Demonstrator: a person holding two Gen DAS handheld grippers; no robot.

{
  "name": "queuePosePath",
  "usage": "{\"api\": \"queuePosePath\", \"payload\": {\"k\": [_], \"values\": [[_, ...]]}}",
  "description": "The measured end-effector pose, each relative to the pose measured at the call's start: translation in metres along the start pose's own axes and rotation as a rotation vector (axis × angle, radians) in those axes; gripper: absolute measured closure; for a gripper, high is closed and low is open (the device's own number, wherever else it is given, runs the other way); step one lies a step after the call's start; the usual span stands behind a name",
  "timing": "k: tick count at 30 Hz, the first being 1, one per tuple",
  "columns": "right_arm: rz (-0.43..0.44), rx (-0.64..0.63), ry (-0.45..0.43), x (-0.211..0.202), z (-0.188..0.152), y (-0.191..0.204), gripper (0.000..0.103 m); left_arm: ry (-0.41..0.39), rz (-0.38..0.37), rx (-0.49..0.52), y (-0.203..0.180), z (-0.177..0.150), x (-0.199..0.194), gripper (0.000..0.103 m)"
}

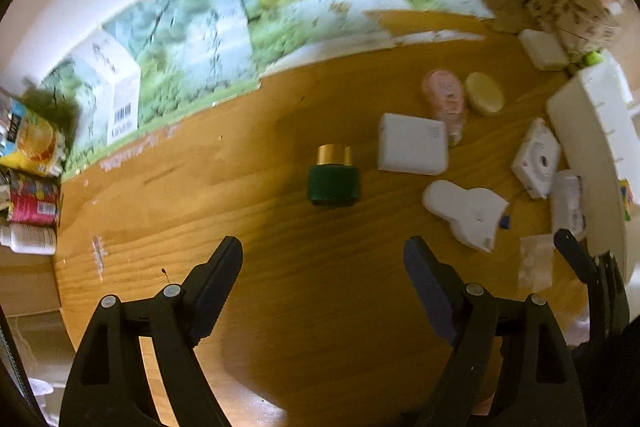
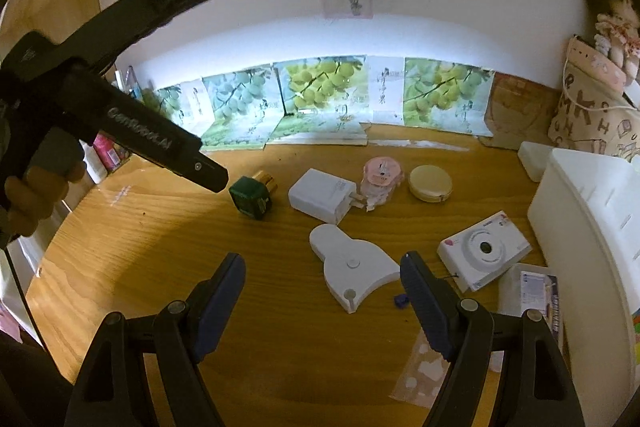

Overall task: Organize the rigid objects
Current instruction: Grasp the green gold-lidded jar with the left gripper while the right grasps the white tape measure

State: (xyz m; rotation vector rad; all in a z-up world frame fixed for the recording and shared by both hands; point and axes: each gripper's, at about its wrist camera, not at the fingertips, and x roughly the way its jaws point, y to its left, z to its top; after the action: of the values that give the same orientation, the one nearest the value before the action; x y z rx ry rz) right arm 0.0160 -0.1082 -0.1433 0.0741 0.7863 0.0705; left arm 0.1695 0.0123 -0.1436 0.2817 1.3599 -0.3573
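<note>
A dark green jar with a gold lid [image 1: 334,174] lies on the wooden desk [image 1: 280,287], ahead of my open, empty left gripper [image 1: 323,259]. It also shows in the right wrist view [image 2: 253,195]. Right of it lie a white charger block [image 1: 412,143] [image 2: 323,195], a pink tube [image 1: 446,103] [image 2: 380,179], a round yellow compact [image 1: 485,94] [image 2: 430,183], a white flat device [image 1: 466,211] [image 2: 354,271] and a white toy camera [image 1: 537,158] [image 2: 484,250]. My right gripper [image 2: 323,265] is open and empty, just before the white flat device. The left gripper's body [image 2: 120,95] hangs above the jar.
A white plastic organizer box [image 1: 588,131] [image 2: 588,227] stands at the right edge. Grape-print cartons [image 2: 320,95] line the wall. A patterned bag [image 2: 592,119] and a white box [image 2: 534,154] sit at back right. Snack packets [image 1: 32,163] are at the left. A small packet [image 2: 536,291] lies by the camera.
</note>
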Motion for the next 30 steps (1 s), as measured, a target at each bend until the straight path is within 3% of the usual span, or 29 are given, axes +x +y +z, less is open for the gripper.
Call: {"api": "queuePosePath", "payload": {"k": [11,30], "values": [[-0.062,-0.007,0.041,0.041,-0.006,-0.007,0.023,0.088,-0.039,-0.102,0.010,0.025,0.039,0.018],[-0.095,-0.010,0.120,0.085,-0.006,-0.025,0.023,0.203,-0.049,-0.144,0.003,0.035,0.086,0.019]]}}
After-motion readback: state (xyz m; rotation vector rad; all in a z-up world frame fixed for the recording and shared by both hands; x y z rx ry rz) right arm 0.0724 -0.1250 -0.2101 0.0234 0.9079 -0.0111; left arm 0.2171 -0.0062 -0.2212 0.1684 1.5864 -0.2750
